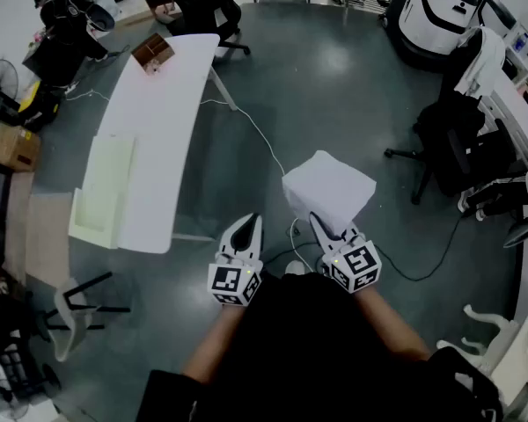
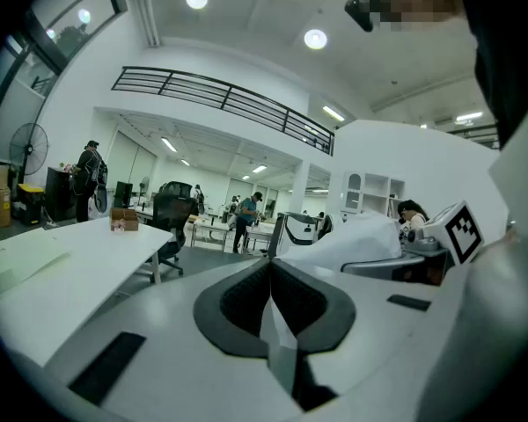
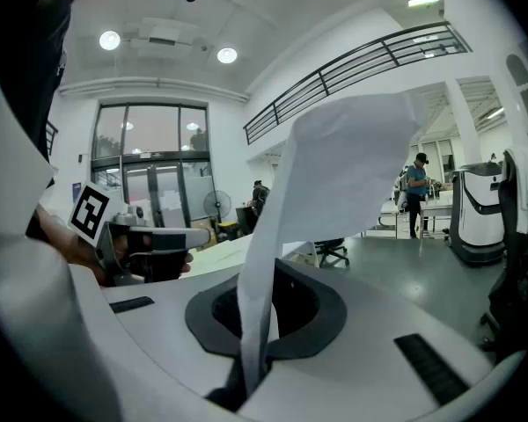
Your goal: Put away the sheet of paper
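Observation:
The white sheet of paper (image 1: 330, 187) hangs in the air over the grey floor, its near edge clamped in my right gripper (image 1: 320, 225). In the right gripper view the sheet (image 3: 334, 165) rises from between the shut jaws and curls to the right. My left gripper (image 1: 248, 224) is held beside it, a little to the left, with its jaws shut and nothing in them. From the left gripper view the sheet (image 2: 356, 236) shows at the right, above the right gripper's body.
A long white table (image 1: 163, 121) stands ahead on the left. It carries a small brown box (image 1: 152, 53) at its far end and a pale flat tray (image 1: 106, 192) at its near end. A cable (image 1: 264, 143) runs over the floor. Office chairs (image 1: 453, 143) stand at the right.

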Tool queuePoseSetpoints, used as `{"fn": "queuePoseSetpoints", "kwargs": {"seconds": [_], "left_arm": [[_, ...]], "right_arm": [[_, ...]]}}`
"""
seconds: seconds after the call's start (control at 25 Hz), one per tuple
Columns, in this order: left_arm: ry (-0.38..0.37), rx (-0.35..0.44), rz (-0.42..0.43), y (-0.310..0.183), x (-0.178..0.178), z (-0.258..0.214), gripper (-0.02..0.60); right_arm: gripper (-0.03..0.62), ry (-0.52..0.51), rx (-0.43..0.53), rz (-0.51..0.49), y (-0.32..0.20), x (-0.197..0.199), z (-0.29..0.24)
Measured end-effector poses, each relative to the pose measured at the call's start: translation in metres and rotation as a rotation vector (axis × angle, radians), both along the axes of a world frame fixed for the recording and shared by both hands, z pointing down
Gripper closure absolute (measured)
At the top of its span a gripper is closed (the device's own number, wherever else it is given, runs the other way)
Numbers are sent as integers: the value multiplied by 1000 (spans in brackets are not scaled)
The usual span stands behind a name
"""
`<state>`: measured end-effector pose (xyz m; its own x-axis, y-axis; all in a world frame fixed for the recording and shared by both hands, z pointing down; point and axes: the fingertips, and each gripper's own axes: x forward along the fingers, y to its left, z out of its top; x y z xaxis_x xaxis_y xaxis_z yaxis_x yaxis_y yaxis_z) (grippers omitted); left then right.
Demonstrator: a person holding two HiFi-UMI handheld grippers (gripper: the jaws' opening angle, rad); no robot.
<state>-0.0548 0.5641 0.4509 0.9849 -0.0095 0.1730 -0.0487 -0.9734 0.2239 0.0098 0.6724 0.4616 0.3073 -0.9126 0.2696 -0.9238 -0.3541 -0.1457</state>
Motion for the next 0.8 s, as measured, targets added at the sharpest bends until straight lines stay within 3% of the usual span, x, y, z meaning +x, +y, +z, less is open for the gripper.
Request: {"fn": "queuePoseSetpoints", "kwargs": {"seconds": [0.36, 0.8], "left_arm": [[-32, 2, -10, 5, 9, 4, 577], [-27, -28, -27, -39, 49, 10, 577]], "right_arm": [[595, -61, 78, 11, 7, 17, -7], [595, -59, 111, -3, -36, 59, -18]]}}
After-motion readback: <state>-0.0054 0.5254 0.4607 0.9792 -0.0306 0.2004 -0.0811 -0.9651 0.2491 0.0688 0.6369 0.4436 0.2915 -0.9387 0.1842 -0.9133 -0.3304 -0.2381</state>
